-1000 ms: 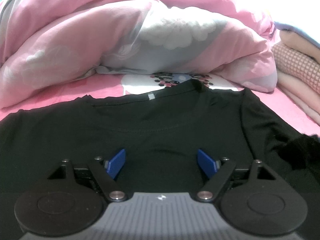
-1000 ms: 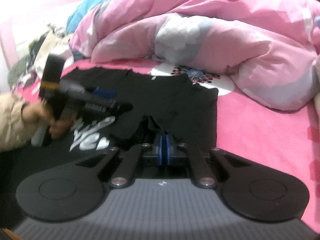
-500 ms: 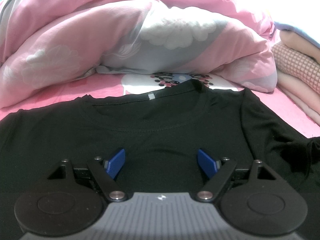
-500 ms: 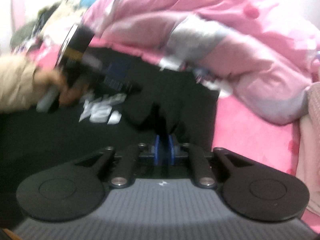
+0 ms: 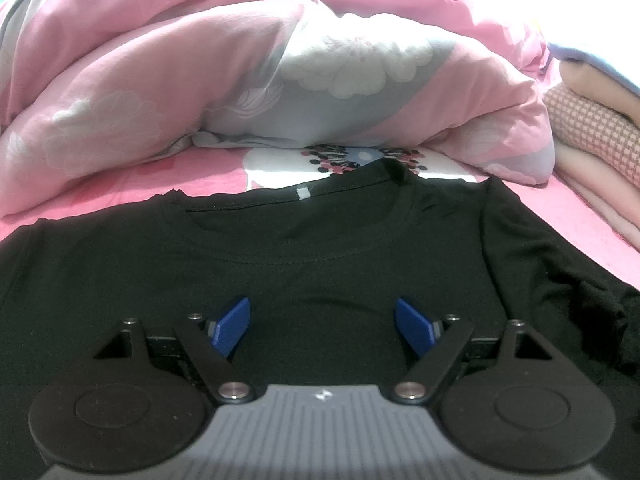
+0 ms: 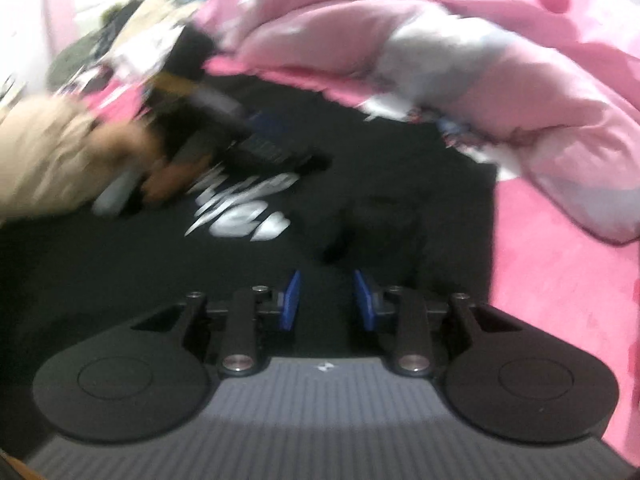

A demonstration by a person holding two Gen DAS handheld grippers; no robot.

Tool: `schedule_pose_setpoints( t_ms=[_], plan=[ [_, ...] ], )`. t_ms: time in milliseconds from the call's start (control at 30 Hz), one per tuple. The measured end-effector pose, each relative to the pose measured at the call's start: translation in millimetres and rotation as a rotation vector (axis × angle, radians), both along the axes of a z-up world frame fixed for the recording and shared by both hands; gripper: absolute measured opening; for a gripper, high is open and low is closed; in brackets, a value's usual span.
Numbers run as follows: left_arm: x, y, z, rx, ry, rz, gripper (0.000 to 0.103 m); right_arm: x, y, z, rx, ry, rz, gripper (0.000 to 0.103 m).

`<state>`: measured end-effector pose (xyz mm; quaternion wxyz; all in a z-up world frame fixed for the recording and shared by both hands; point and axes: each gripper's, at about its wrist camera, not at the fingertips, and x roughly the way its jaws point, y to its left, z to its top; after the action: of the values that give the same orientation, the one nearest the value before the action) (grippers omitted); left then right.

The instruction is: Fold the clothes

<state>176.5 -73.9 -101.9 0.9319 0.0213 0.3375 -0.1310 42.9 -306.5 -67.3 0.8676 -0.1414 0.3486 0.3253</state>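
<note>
A black T-shirt [image 5: 320,264] lies flat on the pink bed, with its collar [image 5: 304,216] toward the quilt. My left gripper [image 5: 322,312] hovers open over the chest, with nothing between its blue pads. In the blurred right wrist view the shirt [image 6: 120,280] shows a white print [image 6: 244,208], and its right sleeve [image 6: 380,220] lies folded inward onto the body. My right gripper [image 6: 326,284] is just behind that sleeve. Its jaws are opening and no cloth is pressed between the pads. The left gripper [image 6: 256,148] also appears there, held by a hand [image 6: 160,176] in a beige sleeve.
A bunched pink quilt [image 5: 280,60] rises just beyond the collar. Folded pink and checked textiles [image 5: 592,132] are stacked at the right. Bare pink sheet [image 6: 560,280] lies right of the shirt. A heap of mixed clothes [image 6: 120,40] sits at the far left.
My right gripper went from shut on the black sleeve to parted jaws, and the sleeve now lies on the shirt. The right view has swung and rolled. The left gripper stayed put.
</note>
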Motion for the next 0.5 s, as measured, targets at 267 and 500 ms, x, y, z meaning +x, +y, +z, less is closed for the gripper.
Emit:
schedule_pose_setpoints(
  t_ms=[267,500],
  plan=[
    [0,0,0,0.0,-0.002,0.0,0.081,-17,-10,14,-0.008,-0.12,-0.04,0.033],
    [0,4,1,-0.021,-0.001,-0.003,0.082,16,-11,7,-0.031,-0.211,-0.102,0.034]
  ],
)
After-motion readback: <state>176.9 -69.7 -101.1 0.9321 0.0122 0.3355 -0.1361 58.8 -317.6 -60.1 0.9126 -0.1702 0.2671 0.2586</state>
